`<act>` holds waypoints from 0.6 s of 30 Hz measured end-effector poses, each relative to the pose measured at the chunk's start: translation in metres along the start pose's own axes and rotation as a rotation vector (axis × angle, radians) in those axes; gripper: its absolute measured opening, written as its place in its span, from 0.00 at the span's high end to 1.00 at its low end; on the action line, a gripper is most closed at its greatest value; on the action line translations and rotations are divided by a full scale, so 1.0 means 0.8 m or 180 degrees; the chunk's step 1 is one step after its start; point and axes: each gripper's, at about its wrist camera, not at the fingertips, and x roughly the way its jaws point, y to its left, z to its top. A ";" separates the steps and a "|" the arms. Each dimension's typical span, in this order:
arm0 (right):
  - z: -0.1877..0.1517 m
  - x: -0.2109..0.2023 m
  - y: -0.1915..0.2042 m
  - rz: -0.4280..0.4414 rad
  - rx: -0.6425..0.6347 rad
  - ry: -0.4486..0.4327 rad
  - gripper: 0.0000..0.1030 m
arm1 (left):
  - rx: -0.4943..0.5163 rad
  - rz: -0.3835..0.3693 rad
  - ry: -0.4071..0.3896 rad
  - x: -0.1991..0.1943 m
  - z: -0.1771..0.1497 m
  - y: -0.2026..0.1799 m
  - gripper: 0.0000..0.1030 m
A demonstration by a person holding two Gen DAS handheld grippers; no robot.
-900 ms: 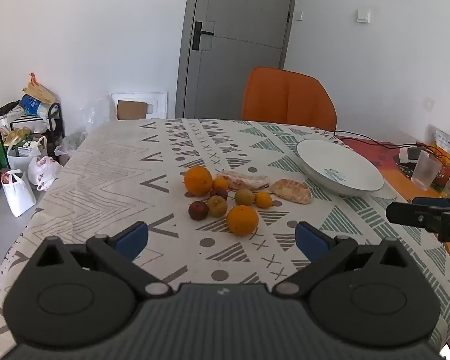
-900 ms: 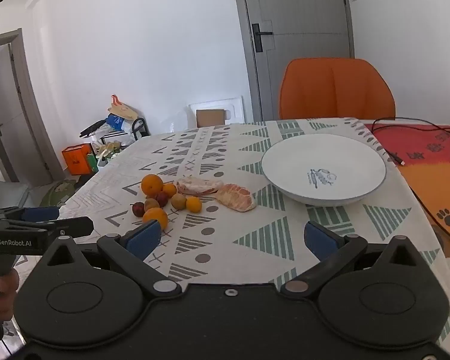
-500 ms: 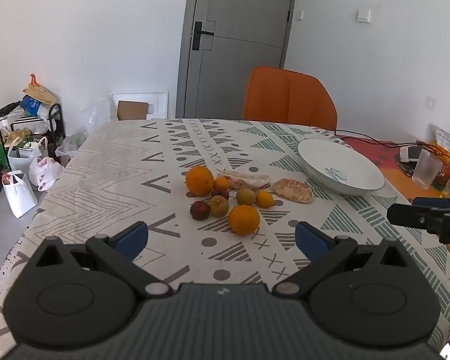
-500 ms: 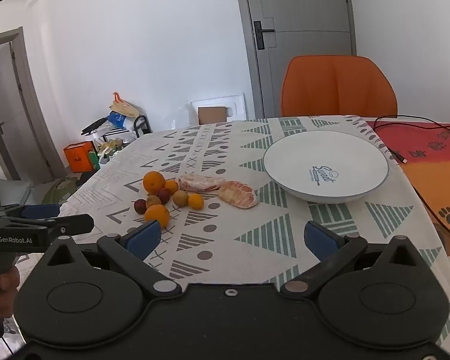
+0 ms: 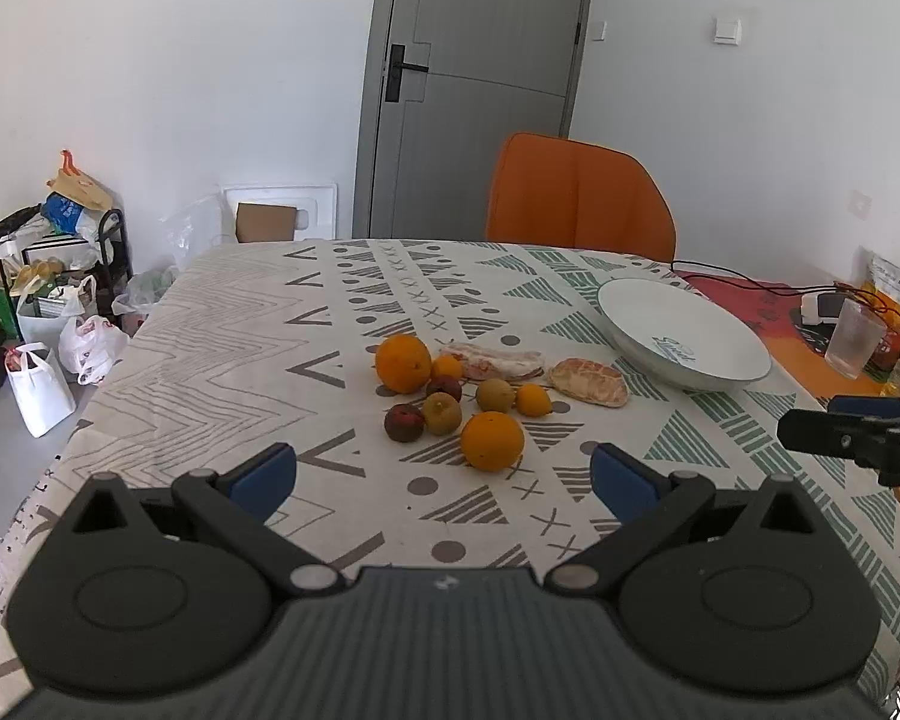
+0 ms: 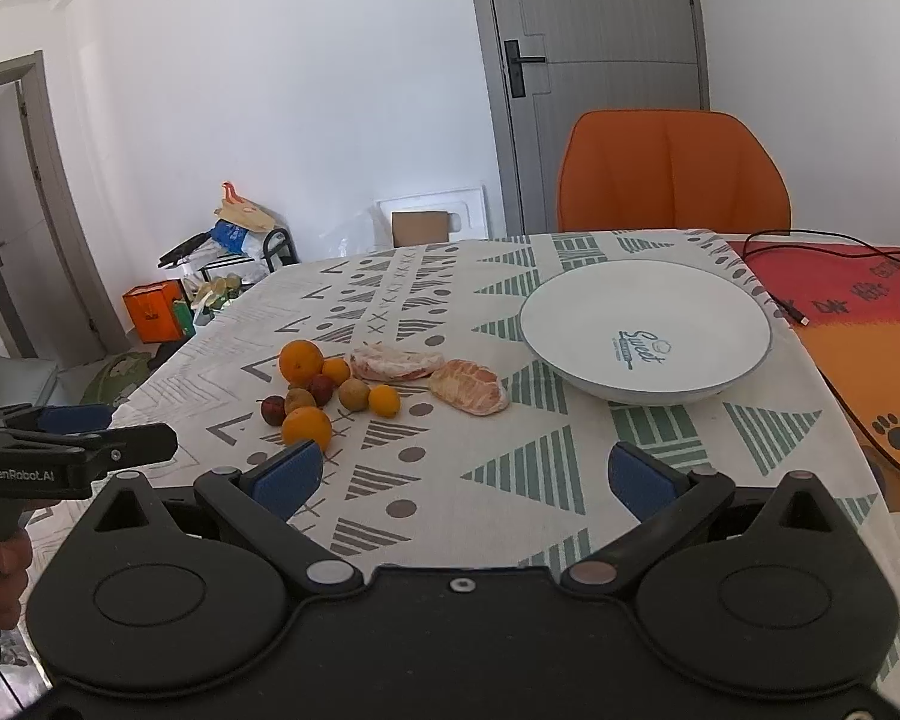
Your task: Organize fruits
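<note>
We saw the table [image 5: 222, 324], draped in a matte woven cloth of grey zigzags and green striped triangles. Left of the wide, shallow, glossy white bowl [image 6: 576, 324], apart from it, lay the fruit cluster. Nearest the bowl was a peeled citrus half [image 6: 470, 386] with a pale, ribbed surface, then a pinkish peeled piece [image 6: 393, 362] beyond it. Farther left sat two round, dimpled oranges [image 5: 402, 362] [image 5: 492, 440], with two small smooth orange fruits [image 5: 533, 400], two dull brown ones [image 5: 495, 395] and two dark red ones [image 5: 403, 422] crowded between them. Nothing lay in the bowl. Our left gripper [image 5: 444, 474] hovered over the cloth in front of the cluster, its blue-padded black fingers spread wide and holding nothing. Our right gripper [image 6: 459, 474] hung likewise parted and empty, in front of the bowl.
</note>
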 end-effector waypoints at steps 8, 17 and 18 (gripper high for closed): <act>-0.003 0.002 -0.003 0.0021 0.0006 0.0022 0.00 | -0.0014 0.0027 0.0023 0.001 0.000 0.001 0.00; -0.004 0.002 -0.001 0.0005 -0.0004 0.0050 0.00 | -0.0002 -0.0032 0.0022 0.002 0.001 0.005 0.00; -0.004 0.005 -0.001 0.0004 -0.0005 0.0056 0.00 | 0.0005 -0.0029 0.0019 0.002 0.001 0.004 0.00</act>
